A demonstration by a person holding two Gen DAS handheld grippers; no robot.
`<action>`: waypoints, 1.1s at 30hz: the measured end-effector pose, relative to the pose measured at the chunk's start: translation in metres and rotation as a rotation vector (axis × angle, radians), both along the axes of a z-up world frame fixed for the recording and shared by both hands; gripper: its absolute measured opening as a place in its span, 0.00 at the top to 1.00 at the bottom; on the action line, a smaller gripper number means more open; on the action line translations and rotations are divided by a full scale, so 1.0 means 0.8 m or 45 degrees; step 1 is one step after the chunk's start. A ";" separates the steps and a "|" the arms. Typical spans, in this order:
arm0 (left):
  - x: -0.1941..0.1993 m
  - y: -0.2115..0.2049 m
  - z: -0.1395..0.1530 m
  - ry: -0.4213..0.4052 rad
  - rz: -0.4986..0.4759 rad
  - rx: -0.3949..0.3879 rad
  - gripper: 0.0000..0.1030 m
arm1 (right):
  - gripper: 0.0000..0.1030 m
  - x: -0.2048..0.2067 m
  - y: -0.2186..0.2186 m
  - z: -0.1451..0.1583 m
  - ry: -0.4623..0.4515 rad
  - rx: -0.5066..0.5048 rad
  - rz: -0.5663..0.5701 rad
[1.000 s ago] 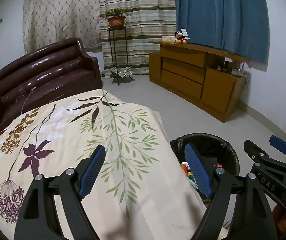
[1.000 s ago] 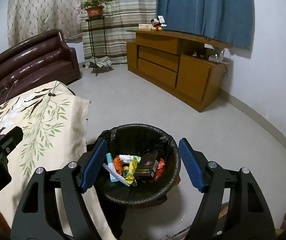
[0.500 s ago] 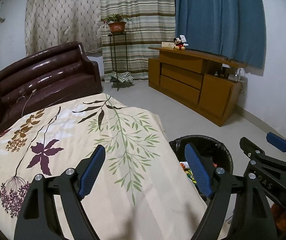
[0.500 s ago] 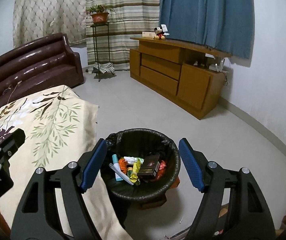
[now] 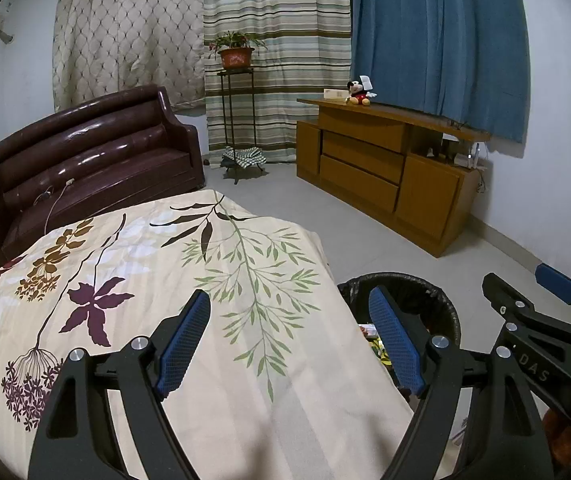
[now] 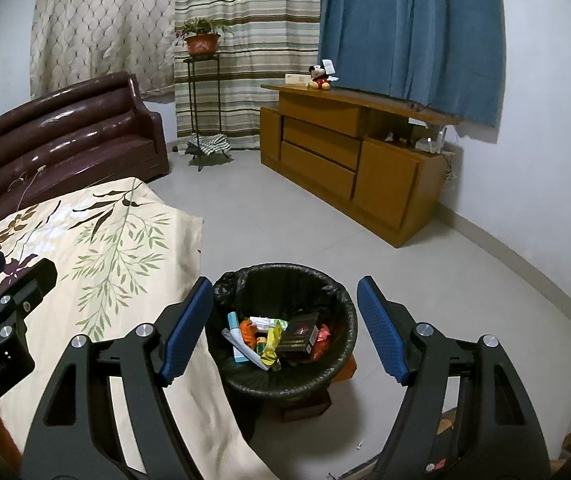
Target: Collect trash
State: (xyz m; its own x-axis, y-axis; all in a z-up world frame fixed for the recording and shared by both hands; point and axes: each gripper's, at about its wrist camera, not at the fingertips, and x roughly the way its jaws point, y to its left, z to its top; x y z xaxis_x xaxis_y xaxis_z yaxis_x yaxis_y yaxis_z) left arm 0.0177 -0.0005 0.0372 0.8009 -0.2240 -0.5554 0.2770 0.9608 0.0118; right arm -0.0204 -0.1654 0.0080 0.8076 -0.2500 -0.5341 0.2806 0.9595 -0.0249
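A round bin with a black liner (image 6: 337, 300) stands on the floor beside the cloth-covered table (image 6: 97, 248). Several pieces of trash (image 6: 273, 338) lie inside it: wrappers, a dark box, a light blue tube. My right gripper (image 6: 283, 326) hangs open above the bin with nothing between its blue pads. My left gripper (image 5: 291, 340) is open and empty over the floral cloth (image 5: 165, 280); the bin's rim (image 5: 437, 300) shows behind its right finger. The right gripper (image 5: 541, 308) also appears at the right edge of the left wrist view.
A dark brown leather sofa (image 5: 89, 160) stands beyond the table. A wooden cabinet (image 6: 349, 156) with a plush toy (image 6: 319, 78) runs along the right wall. A plant stand (image 5: 237, 112) is by the striped curtain. Pale bare floor (image 6: 425, 280) lies around the bin.
Both grippers have drawn back and risen a little, so the bin looks smaller and farther. More of the cloth and sofa shows. Both stay open and empty.
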 end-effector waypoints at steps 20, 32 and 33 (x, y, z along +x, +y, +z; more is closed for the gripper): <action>-0.001 0.000 0.001 0.007 0.000 -0.005 0.23 | 0.29 -0.001 0.002 0.000 -0.003 -0.001 -0.001; 0.000 -0.003 0.002 0.010 -0.002 -0.006 0.23 | 0.29 -0.001 0.002 0.001 -0.004 -0.002 -0.002; 0.000 -0.003 0.002 0.010 -0.002 -0.007 0.23 | 0.29 -0.001 0.002 0.000 -0.003 -0.002 -0.002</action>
